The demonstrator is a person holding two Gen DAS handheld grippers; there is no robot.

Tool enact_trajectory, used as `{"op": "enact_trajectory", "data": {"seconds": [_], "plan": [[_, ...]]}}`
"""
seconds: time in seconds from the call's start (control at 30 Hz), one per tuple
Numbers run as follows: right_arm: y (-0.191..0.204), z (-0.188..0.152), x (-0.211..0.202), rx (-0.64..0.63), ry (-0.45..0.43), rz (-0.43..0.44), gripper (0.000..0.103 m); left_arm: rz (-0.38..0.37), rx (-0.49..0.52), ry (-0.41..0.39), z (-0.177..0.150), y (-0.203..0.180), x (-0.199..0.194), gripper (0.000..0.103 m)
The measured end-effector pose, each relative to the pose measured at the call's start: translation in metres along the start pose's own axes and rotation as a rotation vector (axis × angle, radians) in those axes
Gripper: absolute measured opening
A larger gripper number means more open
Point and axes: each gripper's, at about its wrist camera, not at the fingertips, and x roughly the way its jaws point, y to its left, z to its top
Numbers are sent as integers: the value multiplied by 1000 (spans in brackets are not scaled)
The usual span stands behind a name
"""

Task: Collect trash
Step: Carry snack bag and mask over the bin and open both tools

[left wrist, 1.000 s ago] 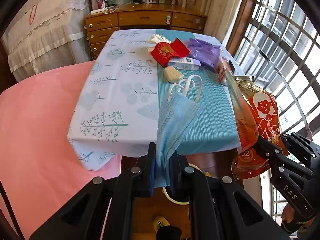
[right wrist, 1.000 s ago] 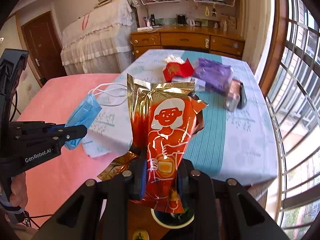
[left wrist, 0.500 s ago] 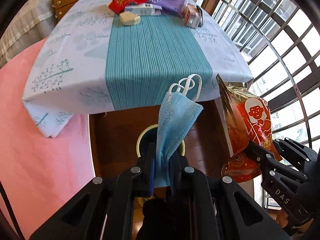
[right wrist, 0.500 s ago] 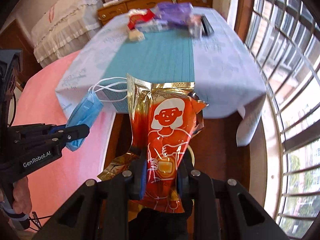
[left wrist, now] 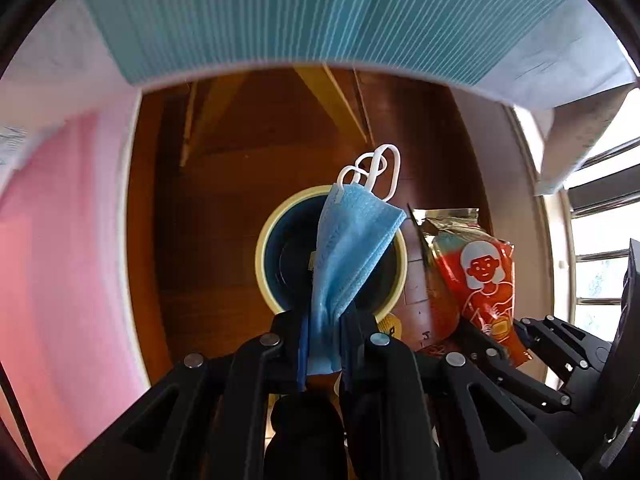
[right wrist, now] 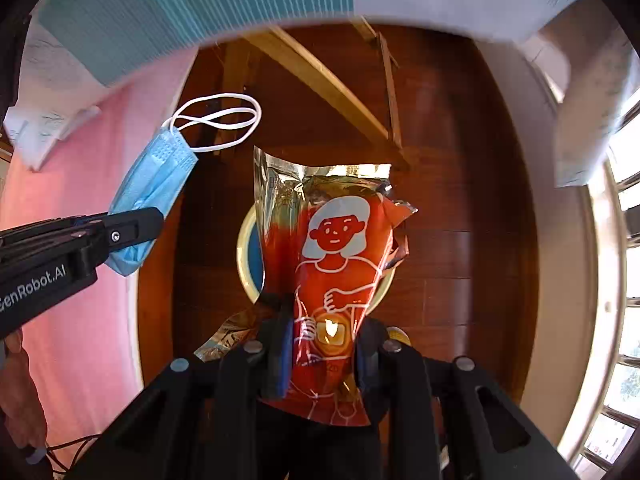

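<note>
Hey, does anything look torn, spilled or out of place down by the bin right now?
Nothing spilled. The orange snack bag in the right gripper is crumpled, its foil top torn open. The blue mask hangs bunched from the left gripper over the bin.

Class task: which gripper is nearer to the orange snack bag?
Right. The right gripper is clamped on the orange snack bag; the left gripper holds the blue face mask beside it.
</note>
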Motion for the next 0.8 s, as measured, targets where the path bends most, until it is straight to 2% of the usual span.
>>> {"op": "enact_trajectory", "data": {"seconds": [0.13, 0.2, 0.27, 0.33, 0.37, 0.43, 0.6, 0.8], "plan": [[-11, 2, 63, 15, 20, 14, 26, 23, 12, 12, 3, 4, 65, 13], [-17, 4, 94, 27, 25, 20, 33, 30, 13, 14, 3, 6, 93, 17], [-23, 5, 118, 45, 28, 35, 37, 38, 14, 6, 3, 8, 118, 30], [-28, 8, 137, 65, 29, 49, 50, 32, 26, 17, 4, 7, 136, 53], [-30, 10, 144, 66, 31, 40, 61, 31, 35, 16, 5, 9, 143, 58], [-31, 12, 155, 60, 19, 22, 64, 45, 50, 7, 5, 11, 152, 67], [-36, 22, 157, 85, 6, 5, 64, 90, 36, 24, 7, 17, 162, 72], [-33, 22, 134, 95, -7, 5, 64, 126, 1, 0, 14, 32, 134, 74]]}}
